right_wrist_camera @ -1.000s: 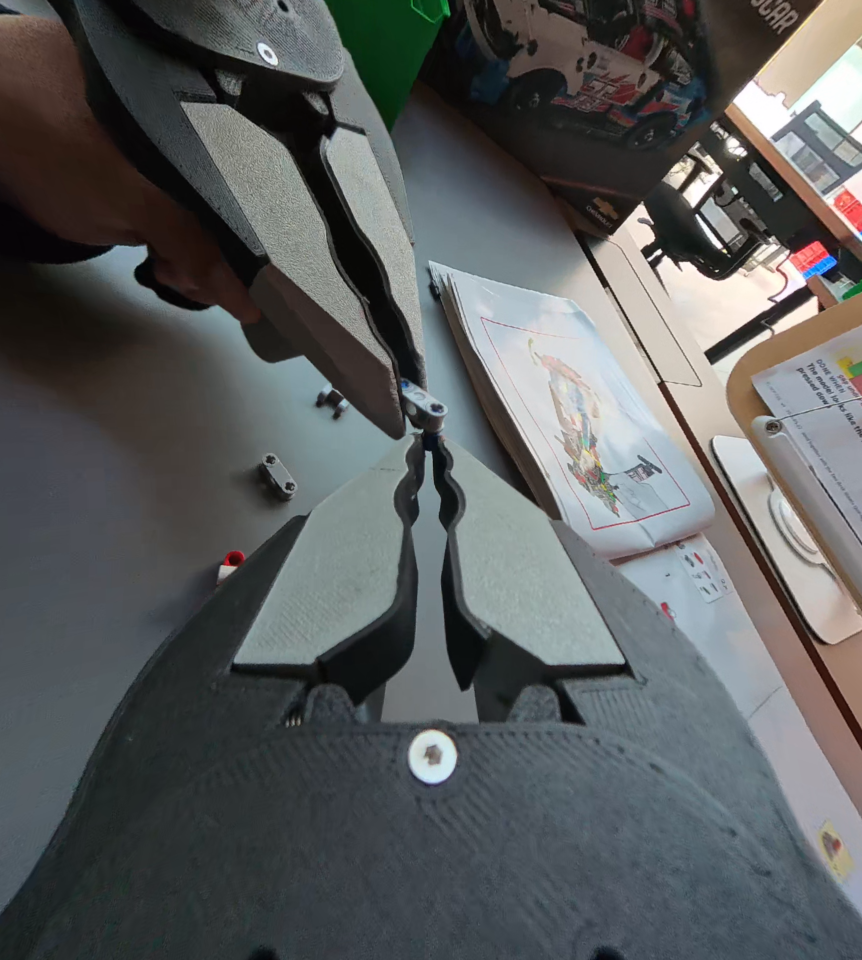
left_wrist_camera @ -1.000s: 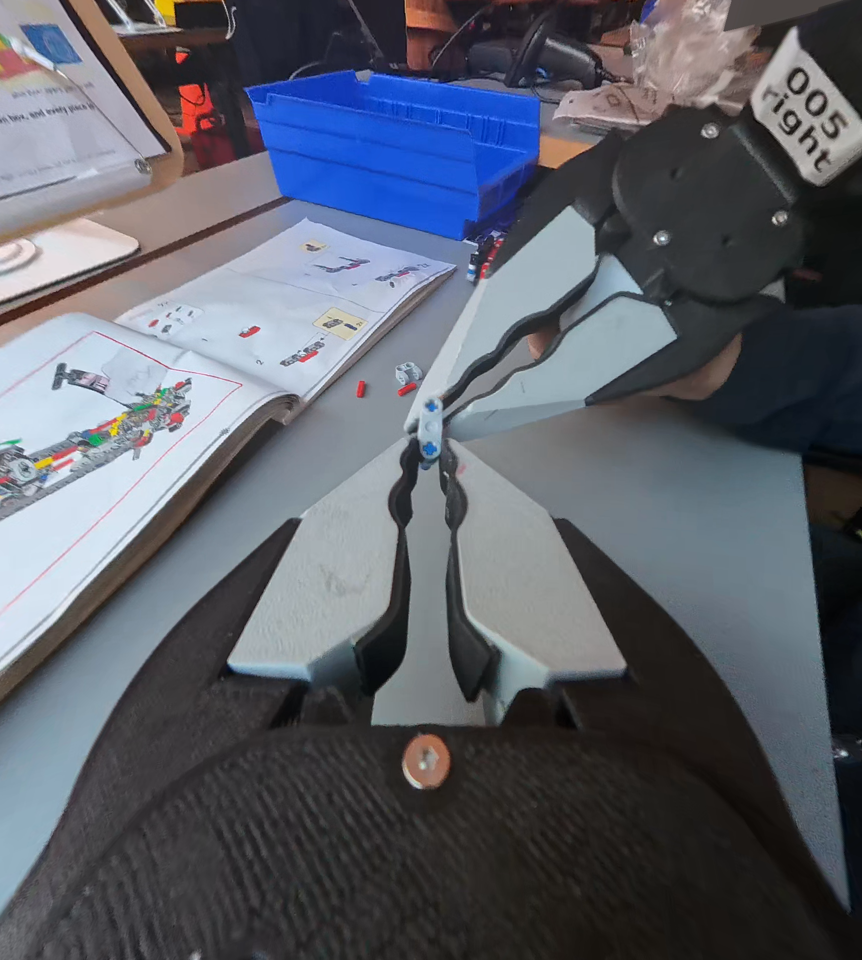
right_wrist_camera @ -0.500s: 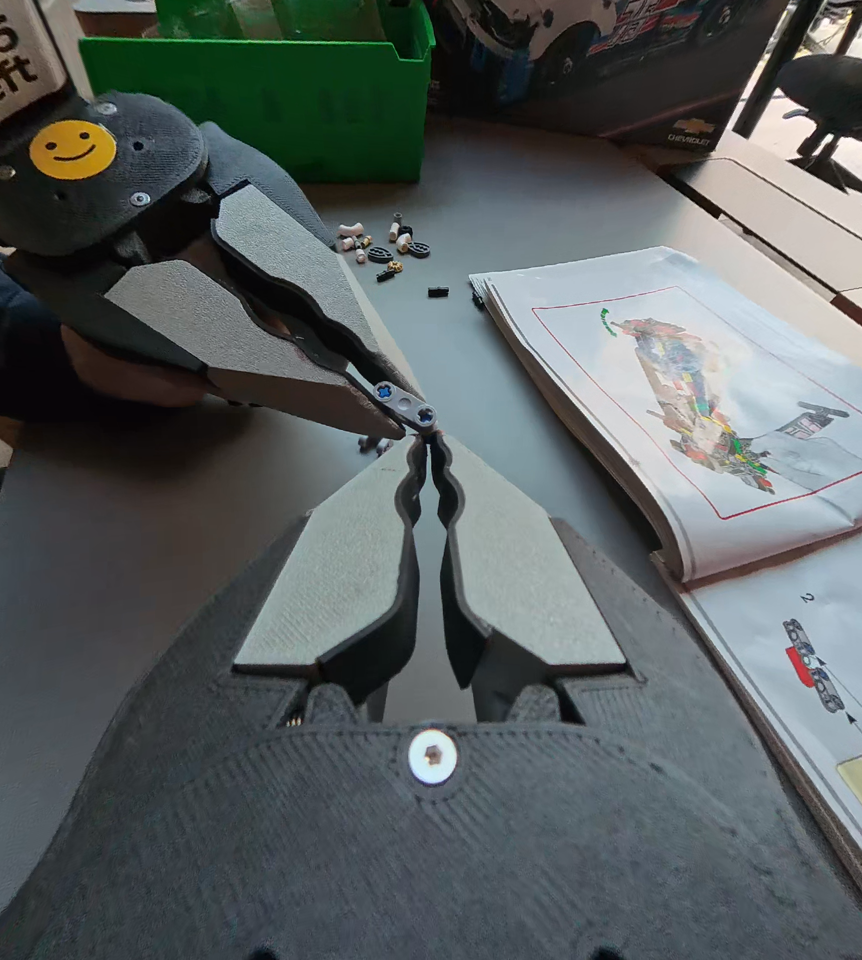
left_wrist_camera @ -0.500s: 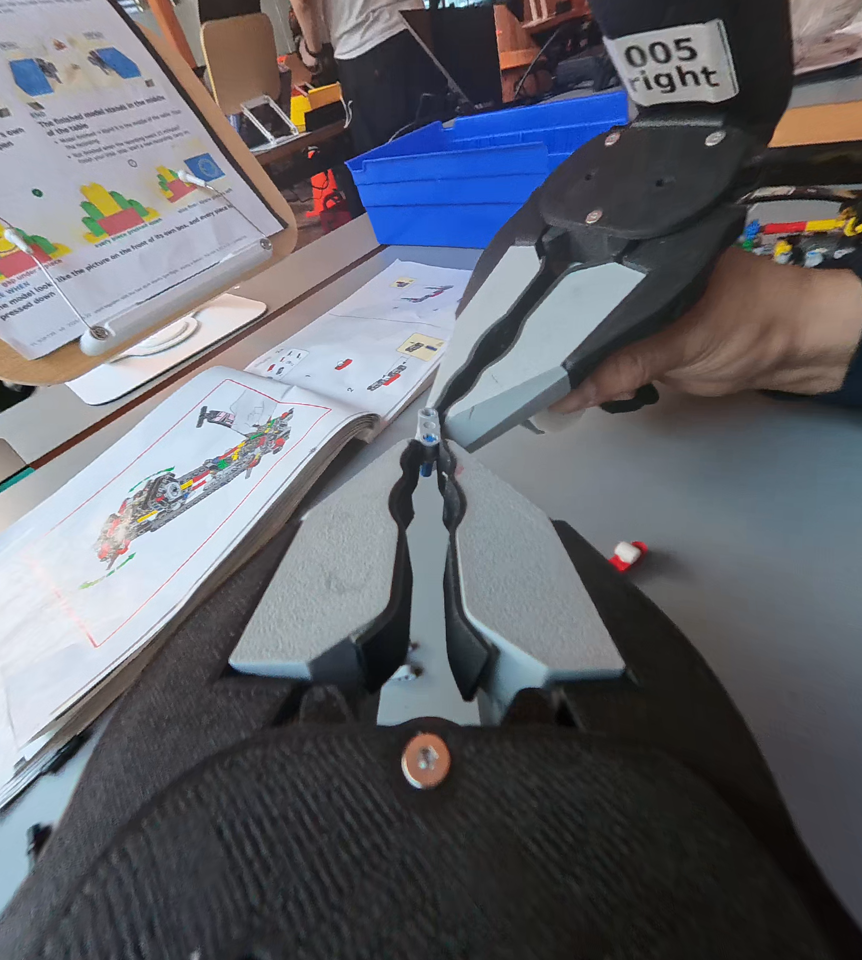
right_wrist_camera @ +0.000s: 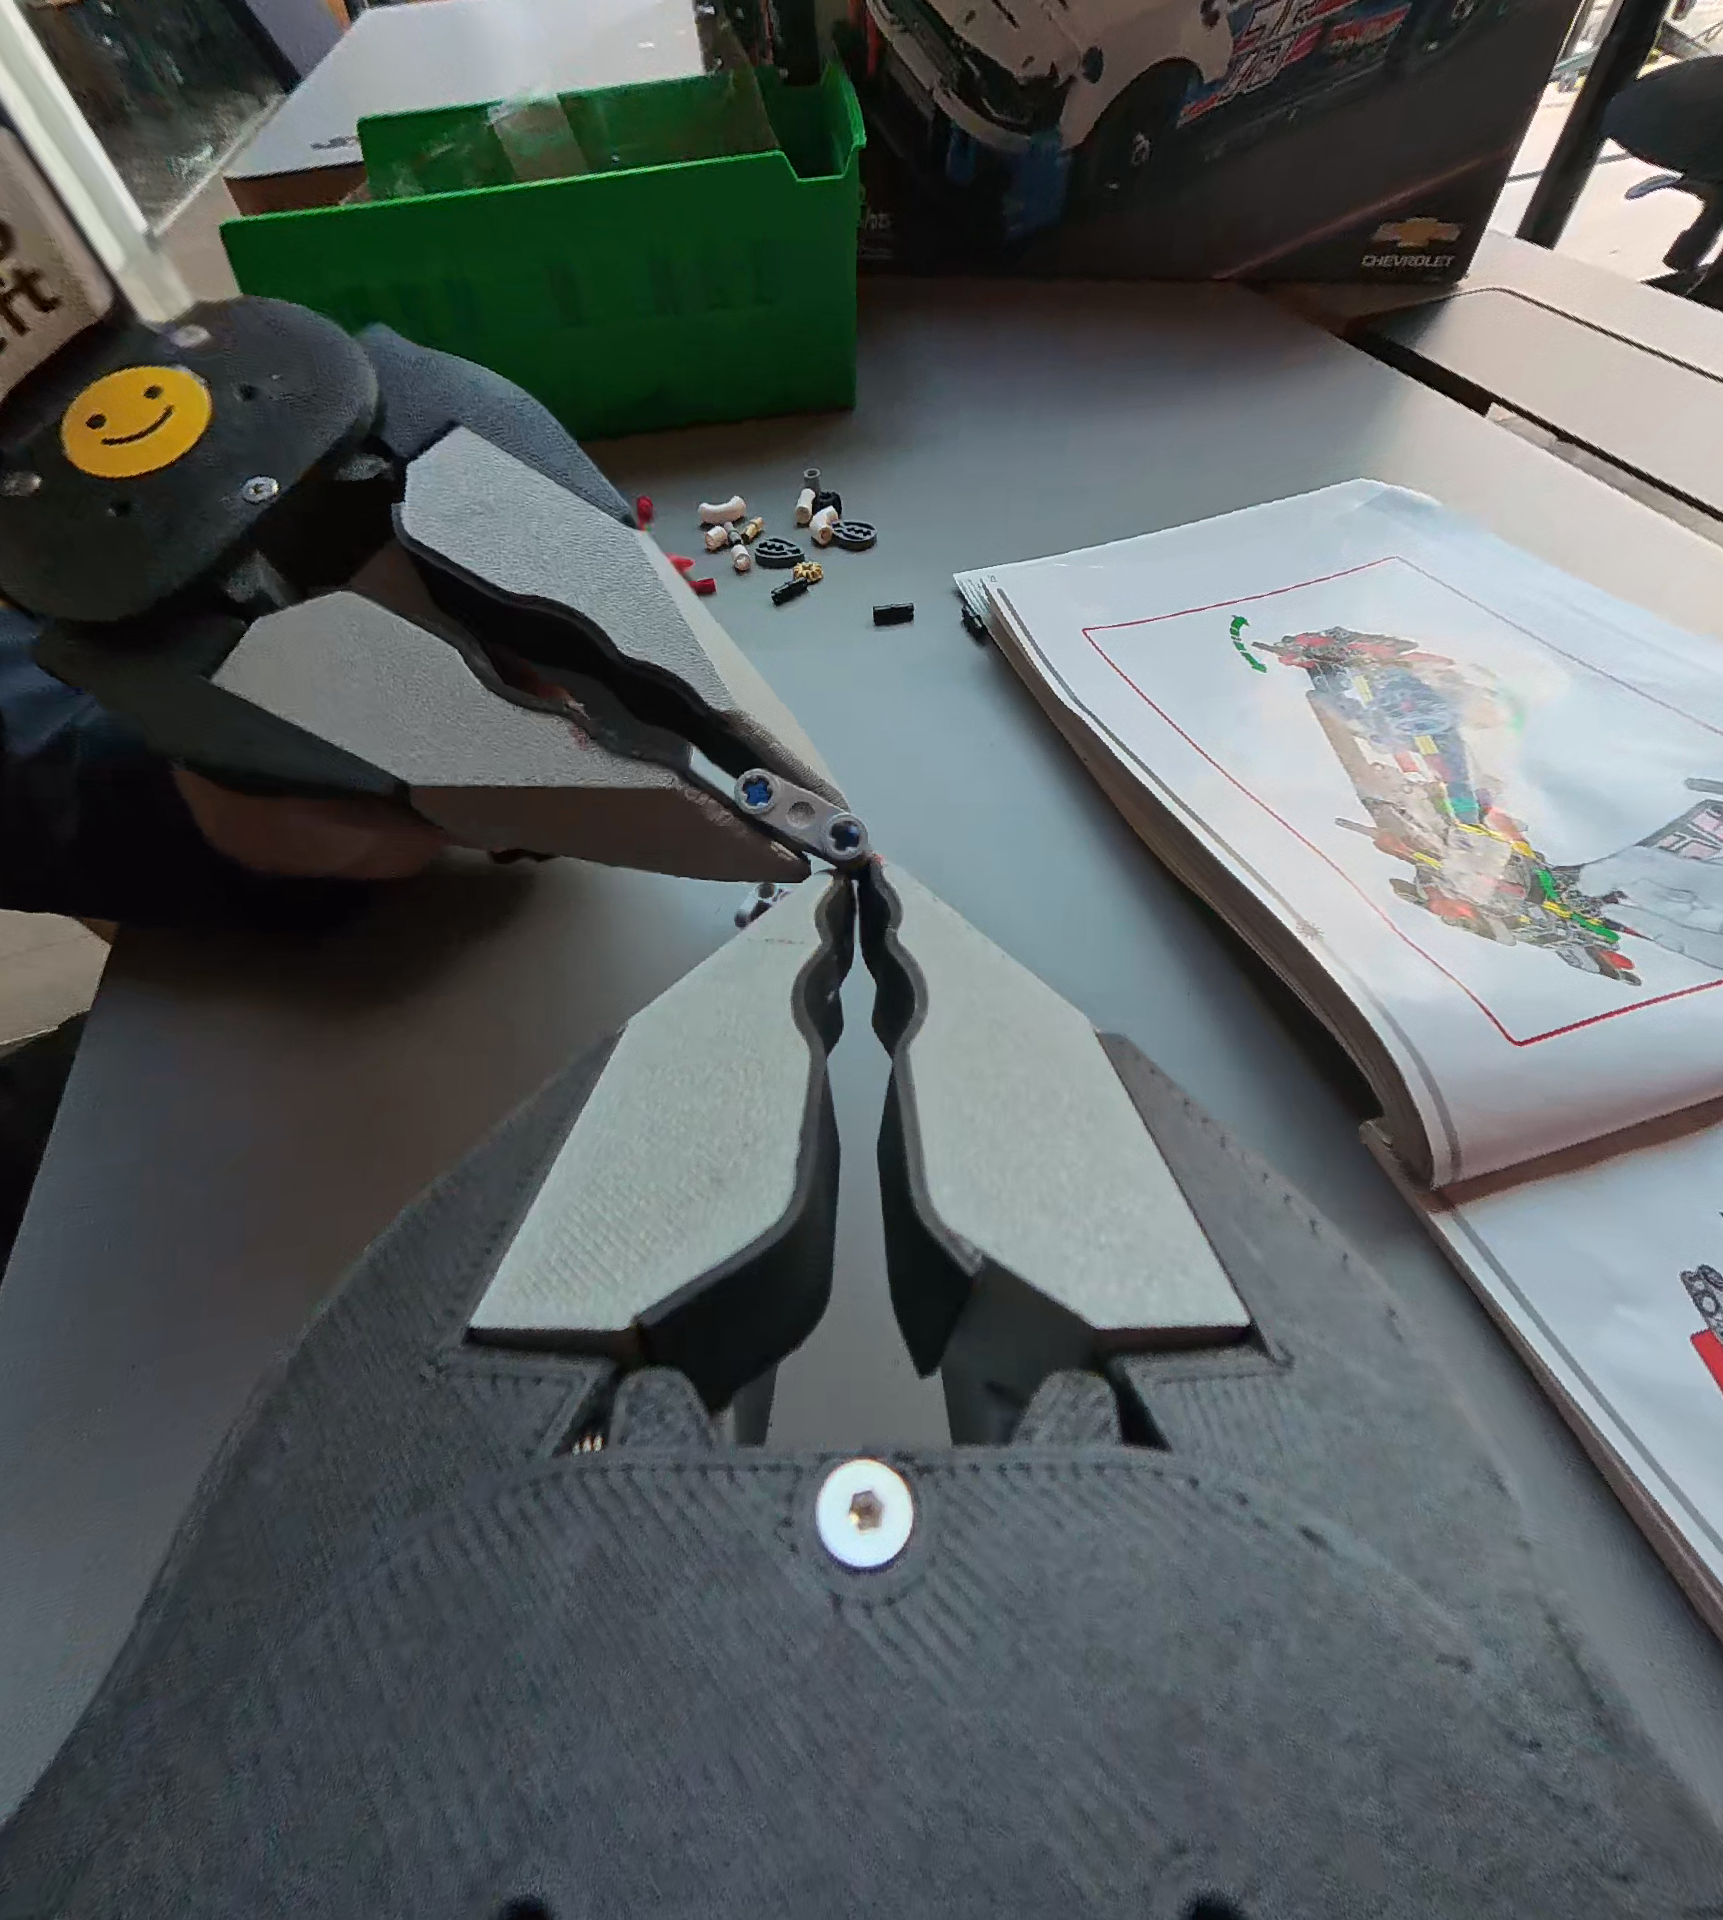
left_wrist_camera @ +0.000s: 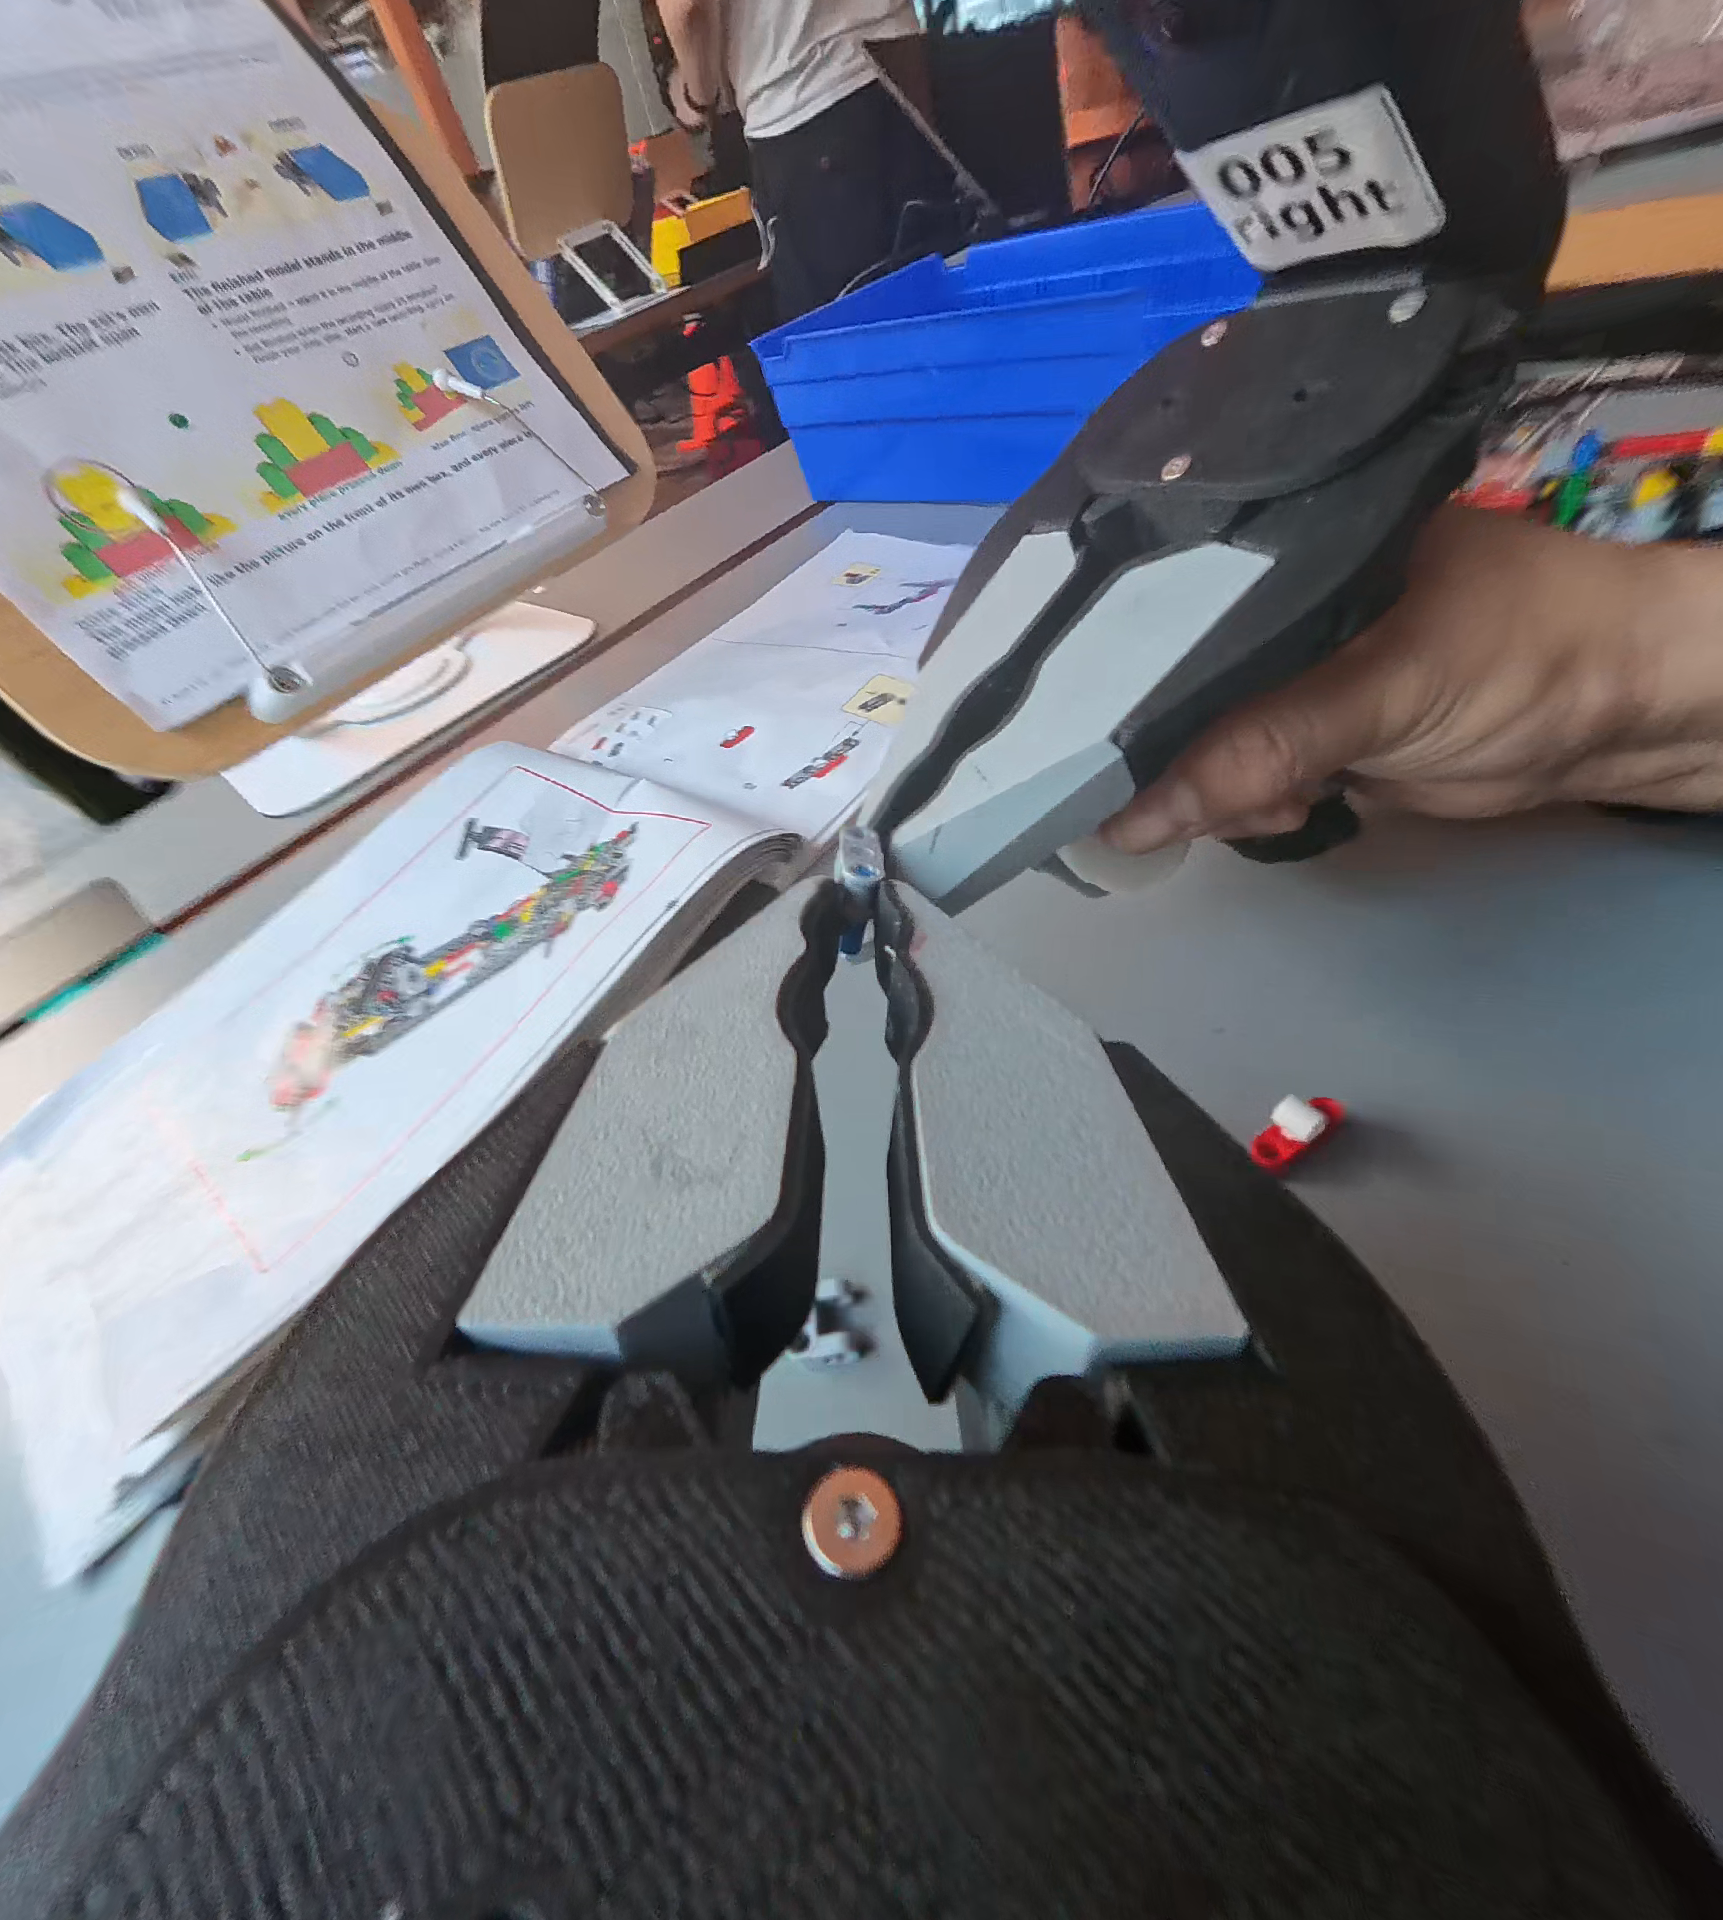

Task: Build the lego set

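Left gripper (left_wrist_camera: 855, 914) nearly closed, pads pinching a small grey beam (right_wrist_camera: 801, 812) with blue pins in its end holes; one end sits between the fingertips, the other end sticks out past them. In the left wrist view the beam (left_wrist_camera: 859, 862) shows edge-on, poking up from the tips with a blue pin below it.

Right gripper (right_wrist_camera: 855, 883) closed, tips together right at the free end of the beam, just under the outer blue pin. A speck of red shows at the tips; cannot tell if anything is pinched there. The two grippers meet tip to tip above the grey table (right_wrist_camera: 992, 436). A hand (left_wrist_camera: 1522, 707) holds the right gripper's handle.

Right of the right gripper: open instruction booklet (right_wrist_camera: 1408, 790), pages showing a coloured model drawing. Ahead of it, beyond the left gripper: a scatter of small parts (right_wrist_camera: 784, 530) (white, black, red), then a green bin (right_wrist_camera: 566, 270) and a printed box (right_wrist_camera: 1200, 135) behind.

From the left wrist view: booklet (left_wrist_camera: 400, 997) to the left of the left gripper, a stand with a printed sheet (left_wrist_camera: 192, 343) further left and beyond, a blue bin (left_wrist_camera: 982, 364) ahead behind the right gripper, a small red-and-white piece (left_wrist_camera: 1295, 1130) on the table to the right. Another small grey piece lies on the table under the left gripper, seen between its fingers near the base (left_wrist_camera: 829, 1333).
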Motion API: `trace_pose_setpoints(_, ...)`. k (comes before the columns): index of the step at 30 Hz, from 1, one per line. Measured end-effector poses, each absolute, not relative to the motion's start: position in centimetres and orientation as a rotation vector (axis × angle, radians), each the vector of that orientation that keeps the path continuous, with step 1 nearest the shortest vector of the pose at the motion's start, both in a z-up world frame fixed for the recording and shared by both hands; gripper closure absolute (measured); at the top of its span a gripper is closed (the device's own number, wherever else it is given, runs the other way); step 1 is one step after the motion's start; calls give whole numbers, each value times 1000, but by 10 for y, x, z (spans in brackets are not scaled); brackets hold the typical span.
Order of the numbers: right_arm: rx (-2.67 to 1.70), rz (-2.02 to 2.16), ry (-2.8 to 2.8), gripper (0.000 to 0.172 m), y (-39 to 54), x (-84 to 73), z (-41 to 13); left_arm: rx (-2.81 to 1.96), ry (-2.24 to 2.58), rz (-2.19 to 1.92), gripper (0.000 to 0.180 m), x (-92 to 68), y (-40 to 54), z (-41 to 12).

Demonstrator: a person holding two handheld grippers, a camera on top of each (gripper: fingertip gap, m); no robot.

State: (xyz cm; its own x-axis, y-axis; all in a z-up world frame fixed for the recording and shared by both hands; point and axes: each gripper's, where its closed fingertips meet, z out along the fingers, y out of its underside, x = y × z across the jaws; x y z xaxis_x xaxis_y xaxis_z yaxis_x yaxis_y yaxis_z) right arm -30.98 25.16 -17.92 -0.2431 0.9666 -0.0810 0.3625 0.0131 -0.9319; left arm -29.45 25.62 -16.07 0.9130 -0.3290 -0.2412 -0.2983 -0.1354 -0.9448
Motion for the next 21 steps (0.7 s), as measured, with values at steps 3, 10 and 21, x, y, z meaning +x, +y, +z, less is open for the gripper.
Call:
trace_pose_setpoints(3, -1511, 942, -1841, 172, 265, -306, -228, -1505, 536, -75, 176, -265, 241, -119)
trace_pose_setpoints(10, -1383, 1008, -1663, 172, 280, -303, -196, -1591, 286, -482, 176, -305, 253, -138)
trace_pose_setpoints(21, -1229, 1339, -1598, 160, 255, -291, -159, -1656, 59, -1020, 175, -291, 261, -151)
